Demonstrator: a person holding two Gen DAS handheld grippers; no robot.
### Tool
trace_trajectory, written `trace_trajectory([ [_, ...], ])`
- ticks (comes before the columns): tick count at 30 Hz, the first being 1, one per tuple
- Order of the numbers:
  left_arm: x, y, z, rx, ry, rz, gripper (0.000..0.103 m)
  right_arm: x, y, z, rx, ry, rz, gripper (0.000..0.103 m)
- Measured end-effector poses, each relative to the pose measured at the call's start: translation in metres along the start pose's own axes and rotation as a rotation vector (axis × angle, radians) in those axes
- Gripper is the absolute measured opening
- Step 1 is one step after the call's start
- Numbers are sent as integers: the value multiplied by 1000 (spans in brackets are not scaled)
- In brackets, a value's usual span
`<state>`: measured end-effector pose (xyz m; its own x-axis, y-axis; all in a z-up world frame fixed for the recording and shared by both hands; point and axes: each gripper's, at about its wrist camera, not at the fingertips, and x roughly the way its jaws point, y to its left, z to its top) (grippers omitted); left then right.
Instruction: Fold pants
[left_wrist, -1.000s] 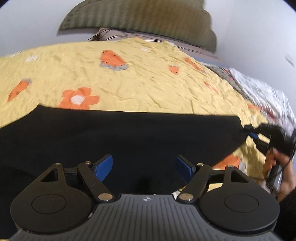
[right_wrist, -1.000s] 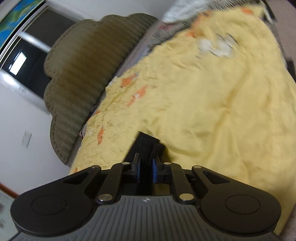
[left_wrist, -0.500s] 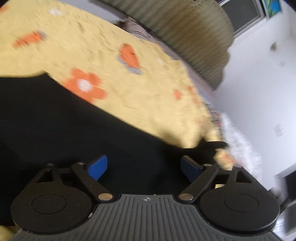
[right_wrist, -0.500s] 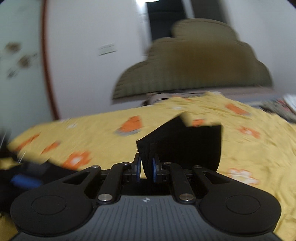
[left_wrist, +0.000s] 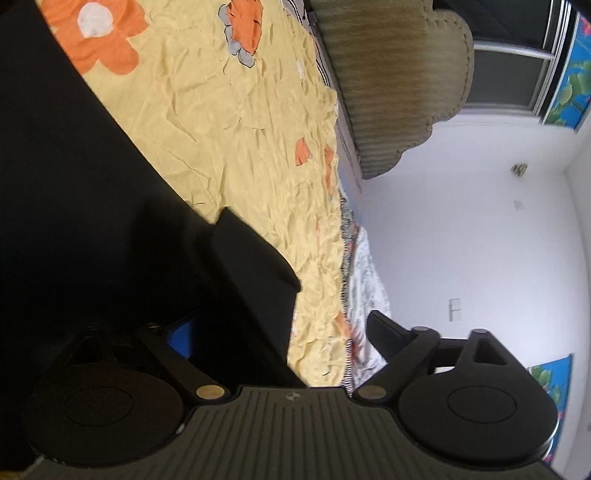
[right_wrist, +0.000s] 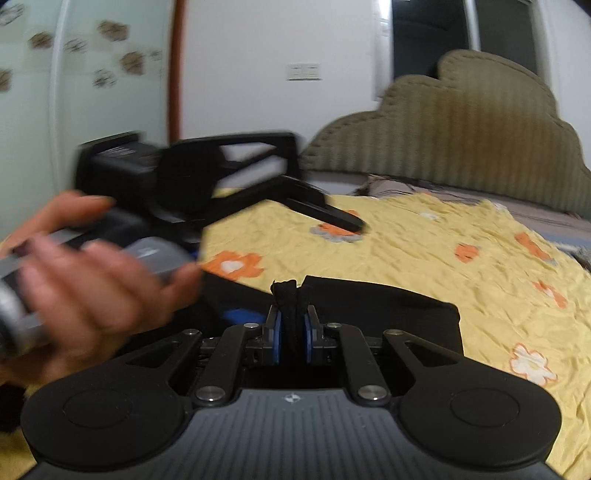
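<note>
We see the yellow bedsheet with orange flowers (right_wrist: 424, 258) carrying the black fabric pants (right_wrist: 369, 306) — lying left to right. Our right gripper (right_wrist: 291, 328) is clamped on their bunched near edge; our left gripper (left_wrist: 284, 332), spread apart, hovers just left.

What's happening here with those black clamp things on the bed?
A person is folding black pants on a bed covered by a yellow flowered sheet, using a hand-held claw in each hand. The right claw is shut on a bunched edge of the fabric. The left claw, held in the person's left hand, is open with one finger over the pants, gripping nothing. A padded headboard stands behind.
</note>
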<state>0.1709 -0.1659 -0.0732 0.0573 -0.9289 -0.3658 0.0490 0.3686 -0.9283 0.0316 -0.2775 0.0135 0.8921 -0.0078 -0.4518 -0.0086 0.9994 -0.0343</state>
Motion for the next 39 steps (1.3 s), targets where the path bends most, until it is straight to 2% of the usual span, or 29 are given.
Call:
trace_trajectory([
  [2,2,-3,0,26,18,34,55,-4,13,-5,-42,-4,6,12],
  [3,0,-5,-2,47,9,63,47,-3,17,-5,-59,-3,2,12],
  [5,-7,-9,-4,105,-32,121,15,-4,26,-6,-80,-2,-6,12],
  [6,-13,-12,-5,150,-63,155,10,-3,28,-4,-77,-2,0,12],
  [7,-20,-16,-7,203,-94,190,11,-2,30,-3,-65,-1,16,12],
  [12,-64,-34,-17,417,-211,353,4,7,53,8,-13,-19,147,12],
  [14,-82,-33,-15,464,-221,413,4,17,63,11,5,-9,206,12],
  [17,-99,-22,-9,469,-229,486,4,33,83,9,-7,12,254,12],
  [22,-113,9,0,405,-248,565,5,51,104,3,-14,64,298,12],
  [24,-118,11,0,420,-276,589,5,55,110,2,-12,77,316,12],
  [27,-113,11,3,458,-269,641,5,61,116,-3,-18,111,323,12],
  [28,-112,12,4,463,-269,654,9,63,116,-4,-9,130,322,14],
  [29,-110,11,3,466,-266,672,23,65,115,-4,-6,158,323,19],
  [30,-110,11,1,473,-266,700,26,62,112,-3,-9,184,327,23],
  [31,-112,8,-1,483,-283,730,31,53,109,-4,-13,191,333,24],
  [34,-123,-4,-13,540,-361,836,55,16,76,-4,-4,132,343,24],
  [35,-128,-11,-16,559,-394,859,61,6,61,-4,7,115,317,24],
  [37,-131,-27,-24,617,-438,865,66,-6,23,-7,60,111,177,24],
  [39,-122,-43,-28,680,-412,833,74,-3,-19,-16,168,152,41,25],
])
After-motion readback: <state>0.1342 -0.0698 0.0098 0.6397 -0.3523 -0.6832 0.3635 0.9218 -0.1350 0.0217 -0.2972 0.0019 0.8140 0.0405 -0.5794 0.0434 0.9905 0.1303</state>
